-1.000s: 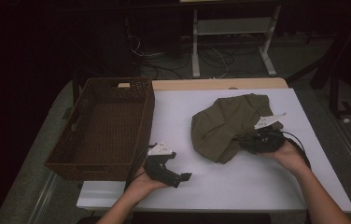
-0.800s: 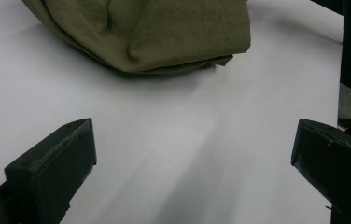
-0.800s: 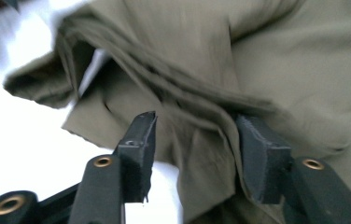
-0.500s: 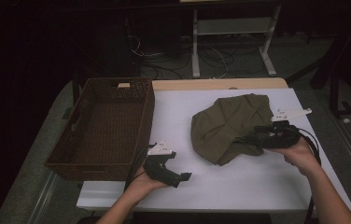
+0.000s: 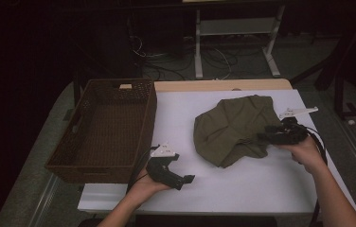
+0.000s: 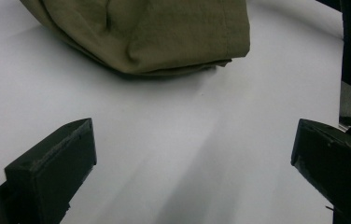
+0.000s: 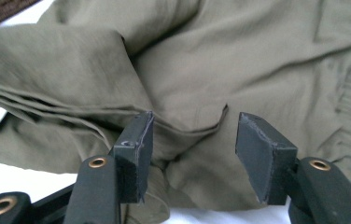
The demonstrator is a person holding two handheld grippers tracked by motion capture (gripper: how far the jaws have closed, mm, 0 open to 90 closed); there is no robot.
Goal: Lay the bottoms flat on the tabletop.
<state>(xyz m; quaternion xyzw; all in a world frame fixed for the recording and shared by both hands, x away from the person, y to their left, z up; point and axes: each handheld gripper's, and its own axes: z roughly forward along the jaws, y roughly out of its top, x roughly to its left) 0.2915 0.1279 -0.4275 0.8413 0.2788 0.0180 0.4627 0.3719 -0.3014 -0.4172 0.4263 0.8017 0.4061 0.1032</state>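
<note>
My right gripper (image 5: 267, 137) sits at the right edge of the cloth (image 5: 235, 127), its jaws parted with a fold of the olive fabric lying between them; in the right gripper view (image 7: 190, 140) neither jaw presses the fabric yet, so it is open around the fold and not clamped. My right hand (image 5: 305, 152) holds it low over the desk (image 5: 261, 184). The cloth is a crumpled heap on the right half of the white desk, well apart from the basket (image 5: 105, 127), which stands at the left edge. My left gripper (image 5: 188, 179) rests near the front of the desk, just beside the basket's near corner, held in my left hand (image 5: 145, 184). Its jaws stand wide apart with only bare desk between them, and in the left gripper view (image 6: 192, 158) the cloth's near edge (image 6: 141, 32) lies farther off ahead.
</note>
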